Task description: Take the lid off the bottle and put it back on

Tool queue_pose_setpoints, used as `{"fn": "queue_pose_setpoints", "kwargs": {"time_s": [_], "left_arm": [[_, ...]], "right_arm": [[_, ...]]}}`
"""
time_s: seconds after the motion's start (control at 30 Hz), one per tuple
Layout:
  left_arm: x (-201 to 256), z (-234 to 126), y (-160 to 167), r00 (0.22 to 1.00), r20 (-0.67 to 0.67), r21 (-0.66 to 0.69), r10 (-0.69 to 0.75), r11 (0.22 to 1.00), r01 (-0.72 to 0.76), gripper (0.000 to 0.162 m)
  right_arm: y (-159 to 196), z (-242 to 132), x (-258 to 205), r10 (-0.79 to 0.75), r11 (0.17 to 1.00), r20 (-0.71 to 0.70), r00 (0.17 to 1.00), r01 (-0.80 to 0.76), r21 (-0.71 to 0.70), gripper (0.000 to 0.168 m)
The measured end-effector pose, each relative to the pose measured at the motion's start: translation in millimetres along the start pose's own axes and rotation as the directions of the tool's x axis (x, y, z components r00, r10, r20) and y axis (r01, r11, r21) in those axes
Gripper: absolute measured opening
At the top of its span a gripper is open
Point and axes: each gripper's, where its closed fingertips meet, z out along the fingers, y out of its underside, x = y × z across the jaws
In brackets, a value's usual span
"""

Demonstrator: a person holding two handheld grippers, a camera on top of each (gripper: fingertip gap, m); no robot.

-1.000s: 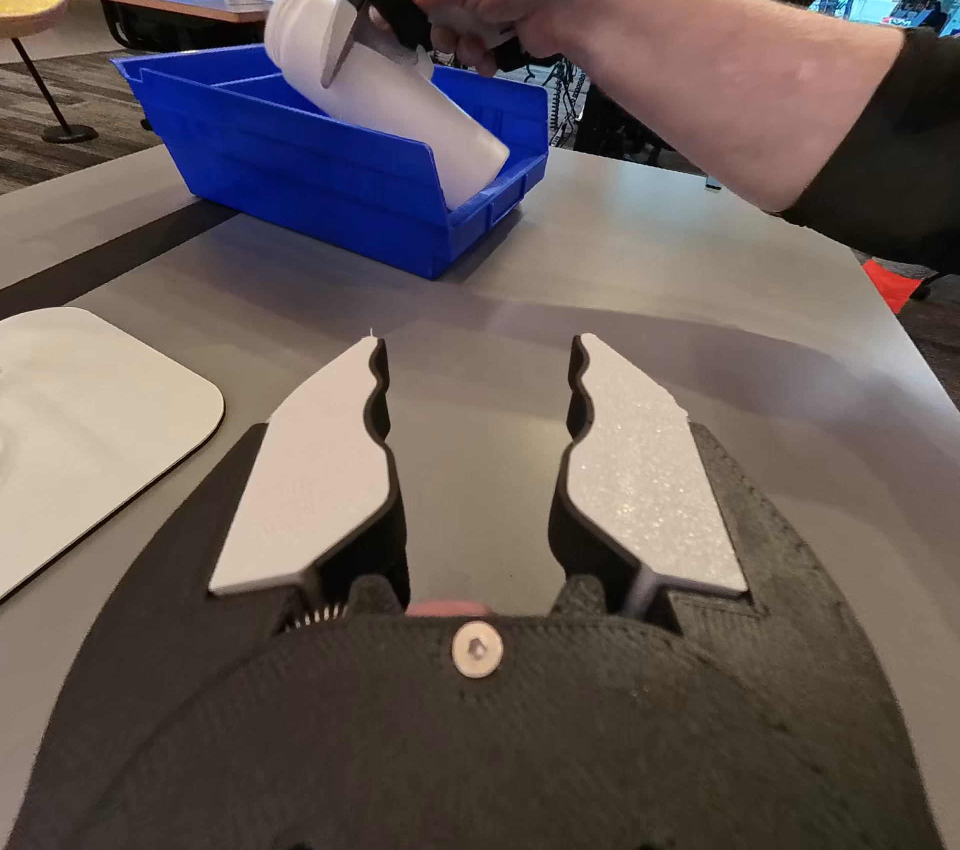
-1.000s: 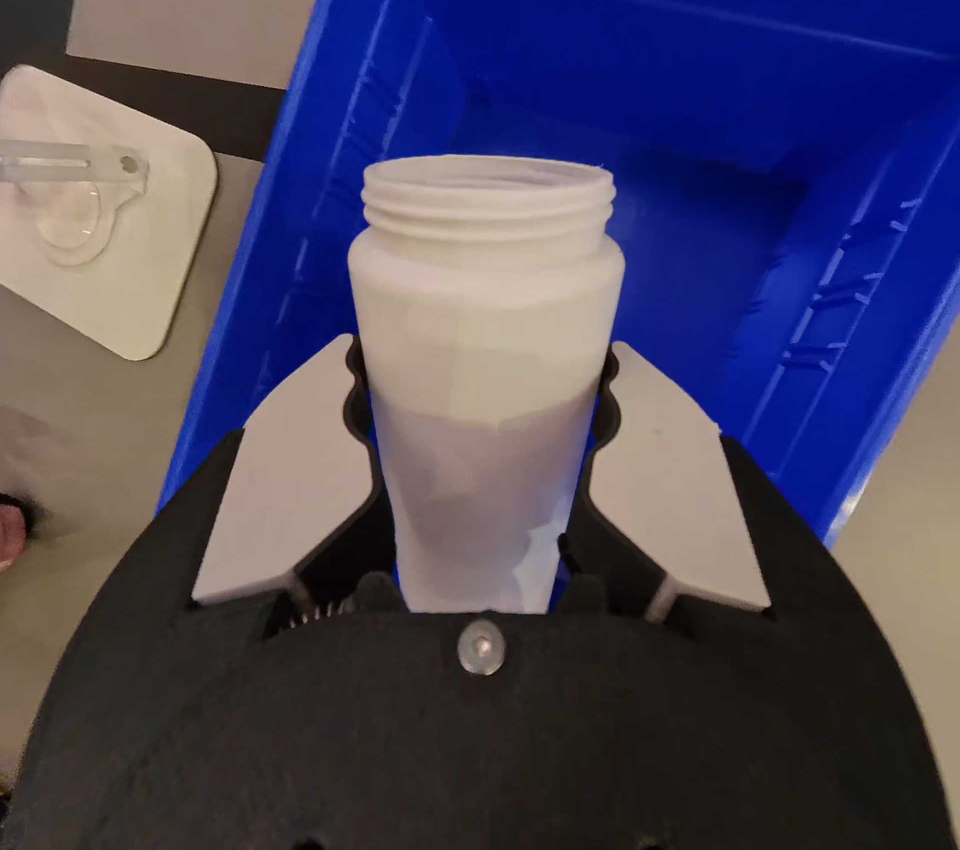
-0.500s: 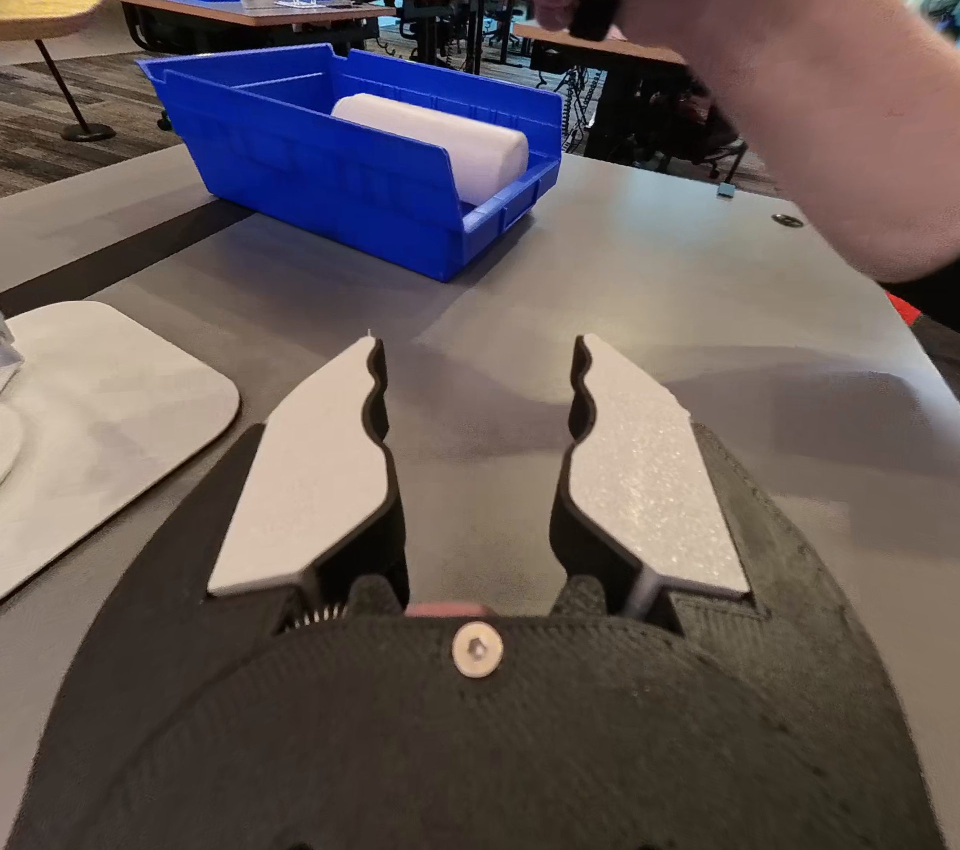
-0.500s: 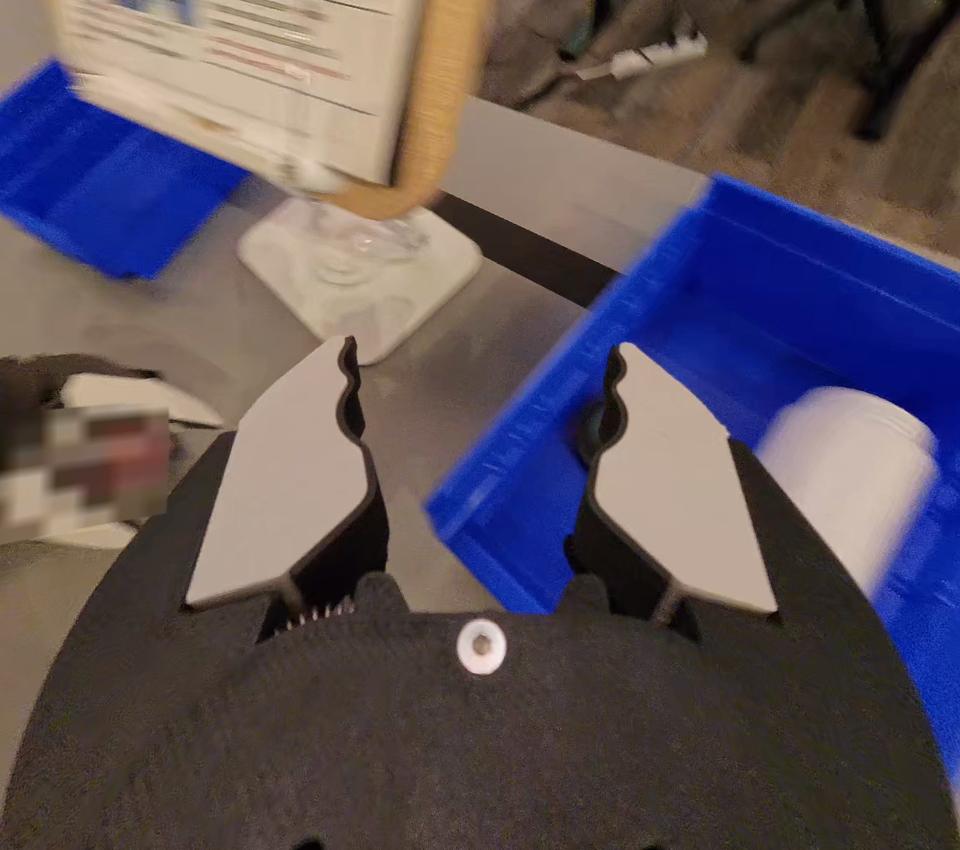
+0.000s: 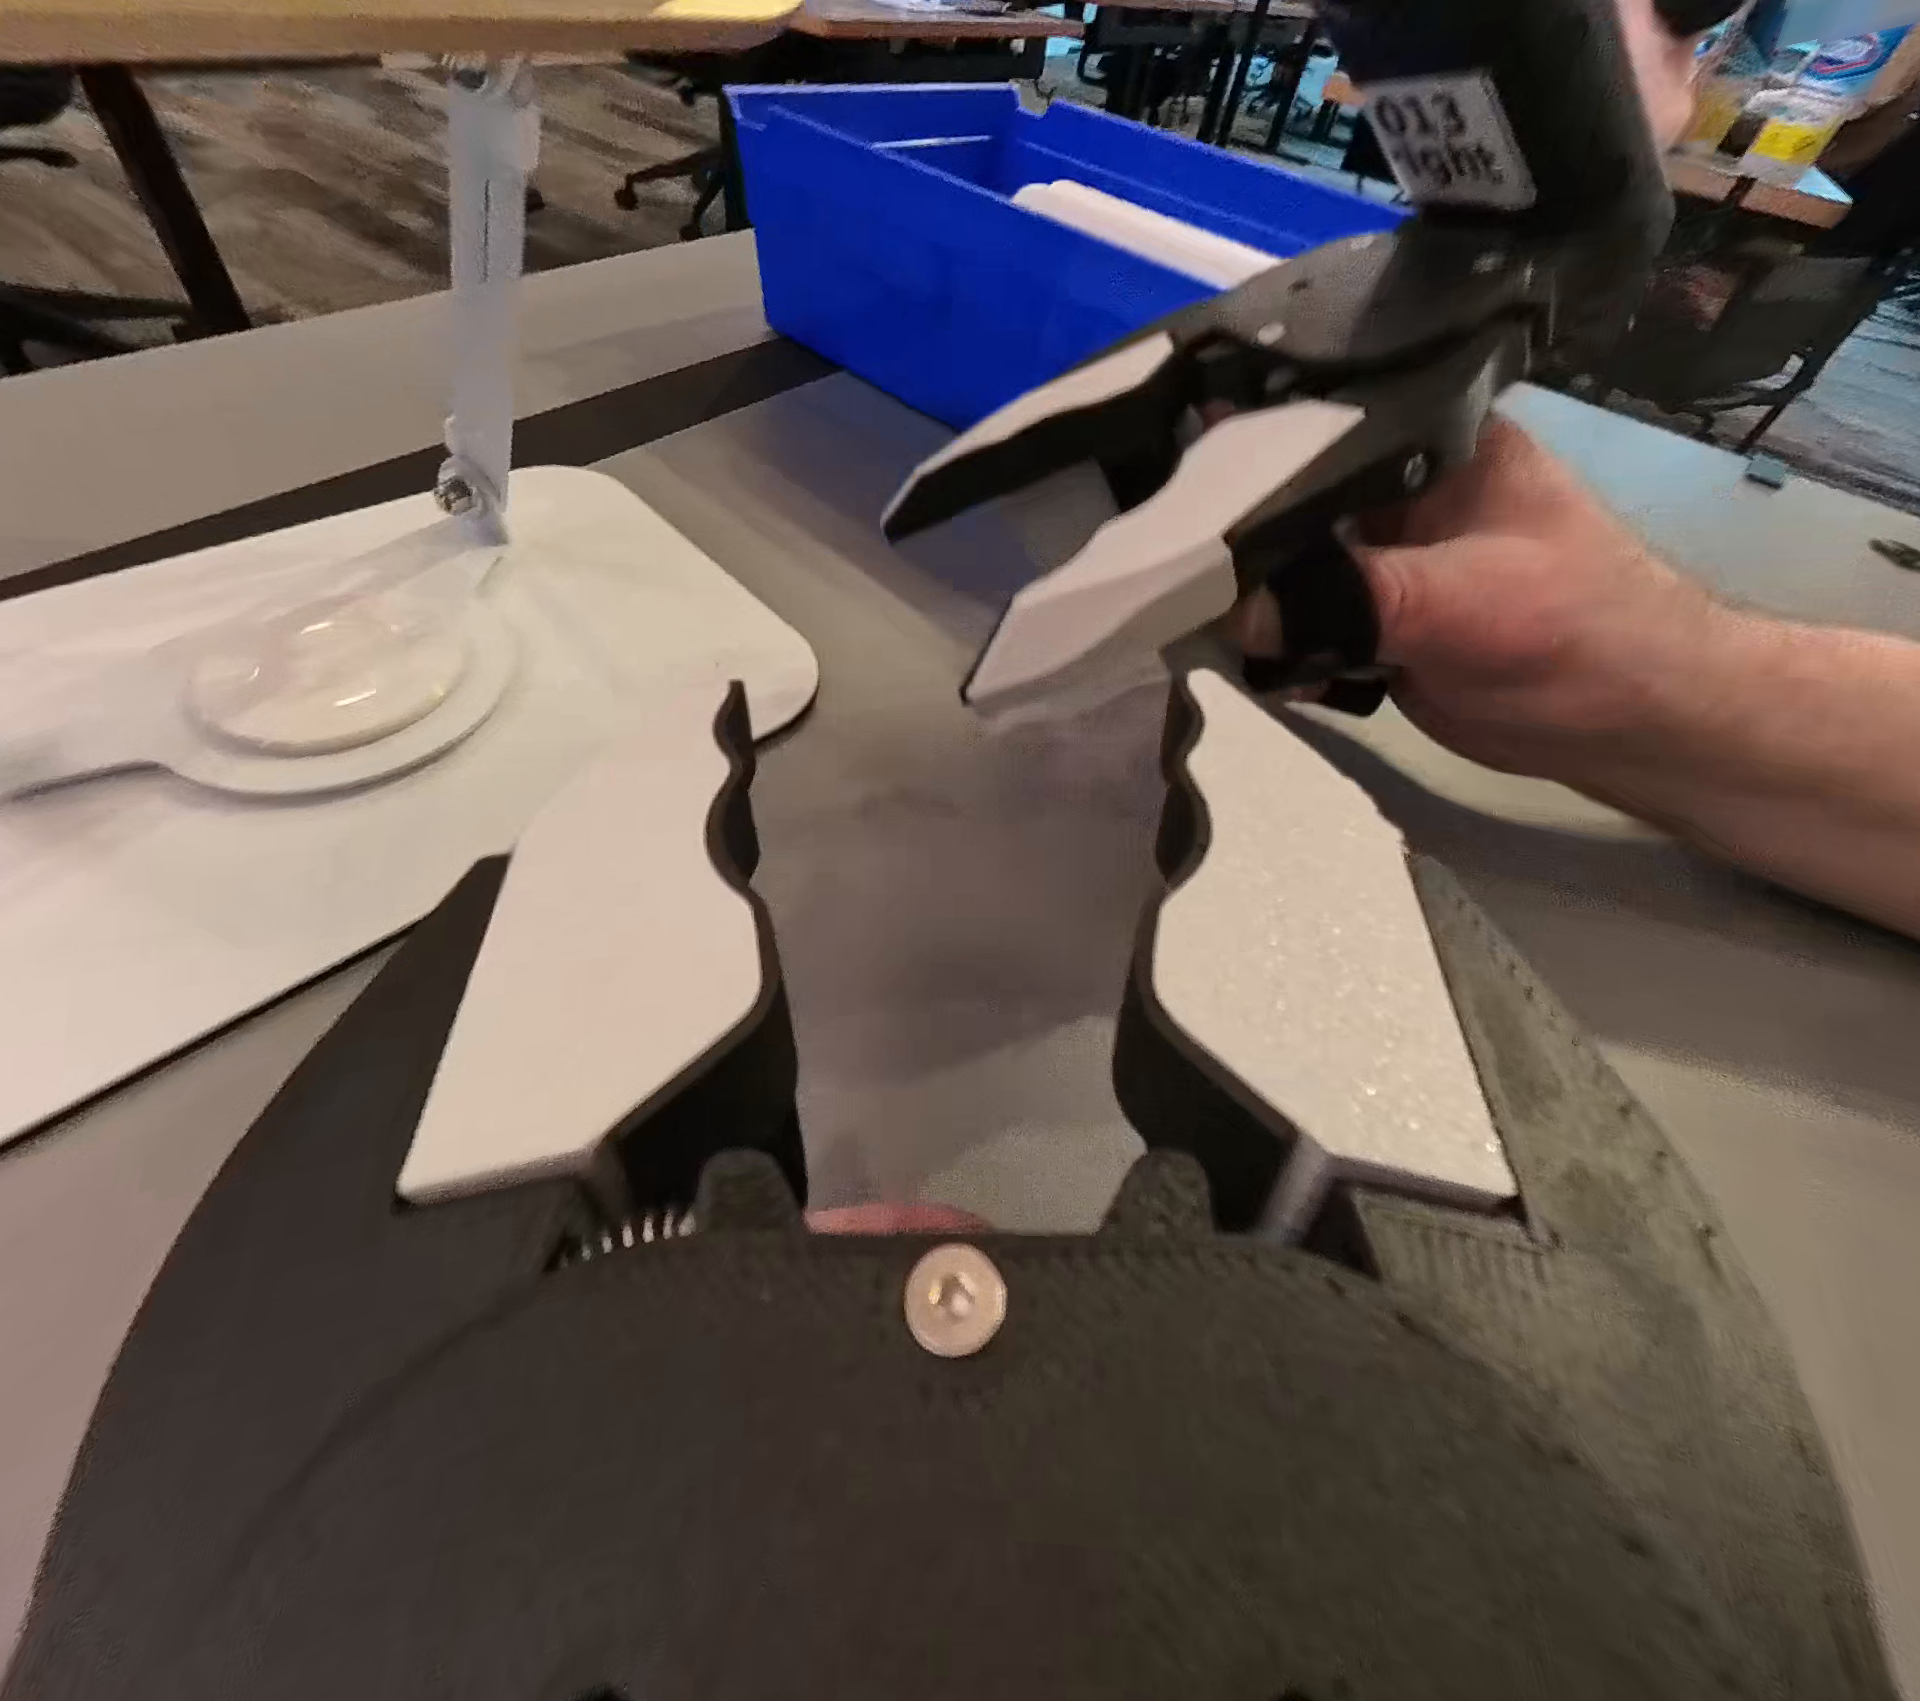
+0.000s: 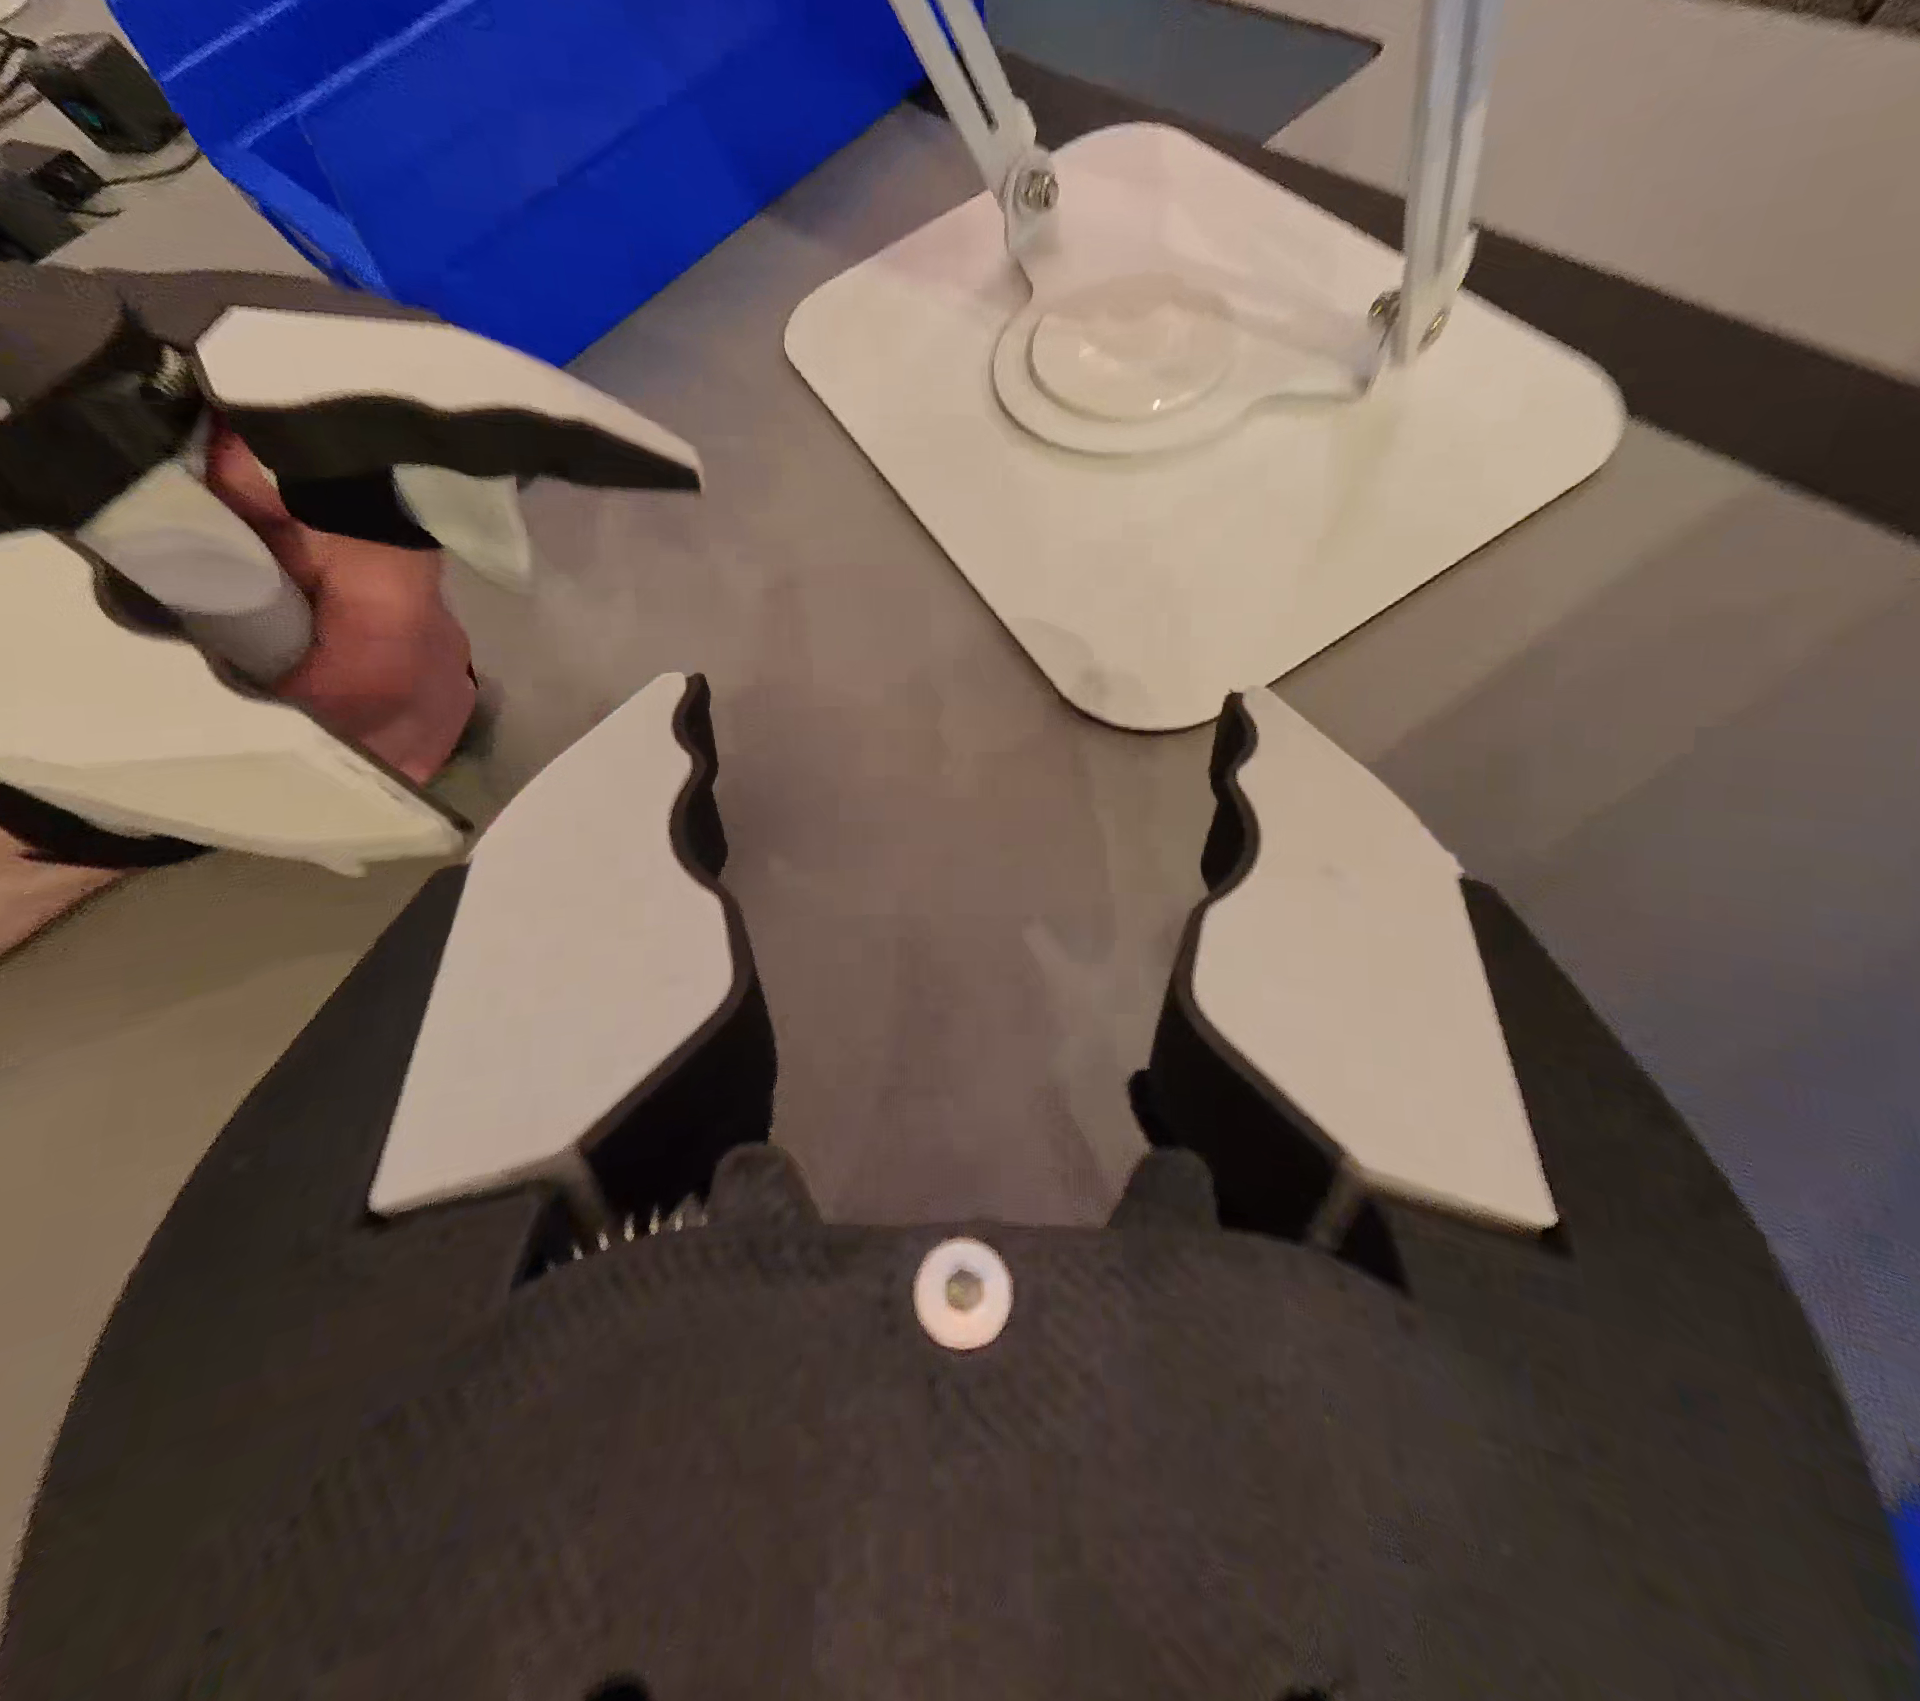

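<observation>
The white bottle (image 5: 1132,228) lies on its side in the blue bin (image 5: 883,280) at the back of the grey table. Only part of it shows above the bin wall. No lid is in view. My left gripper (image 5: 956,706) is open and empty, low over the table. My right gripper (image 5: 935,612) is open and empty too; it hovers just in front of the left one, held by a hand, and points left. In the right wrist view my right gripper (image 6: 961,695) is open over bare table, with the left gripper (image 6: 566,649) open at the left.
A white stand base (image 5: 312,716) with a slanted arm (image 5: 483,321) sits left of the grippers, carrying a wooden board (image 5: 416,10) overhead. It also shows in the right wrist view (image 6: 1299,529). A second blue bin (image 6: 540,62) stands behind the left gripper.
My right gripper let go of the bottle, which now lies in the bin, and swung down next to my left gripper. The left gripper turned left towards the stand.
</observation>
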Motion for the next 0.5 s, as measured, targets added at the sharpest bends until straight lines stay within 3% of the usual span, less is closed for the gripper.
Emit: {"fn": "queue_pose_setpoints", "kwargs": {"time_s": [0.1, 0.5], "left_arm": [[-1.2, 2.3, 2.1, 1.0, 0.005, -0.018, -0.005, 1.0, 0.005, 0.078], [0.2, 7.1, 5.5, 1.0, 0.014, -0.051, 0.018, 0.999, -0.017, 0.081]], "right_arm": [[21.3, 13.6, -3.3, -0.006, 0.997, 0.035, 0.999, 0.009, -0.078, 0.092], [32.9, 18.6, -10.3, -0.109, 0.982, 0.026, 0.994, 0.112, -0.152, 0.095]]}}
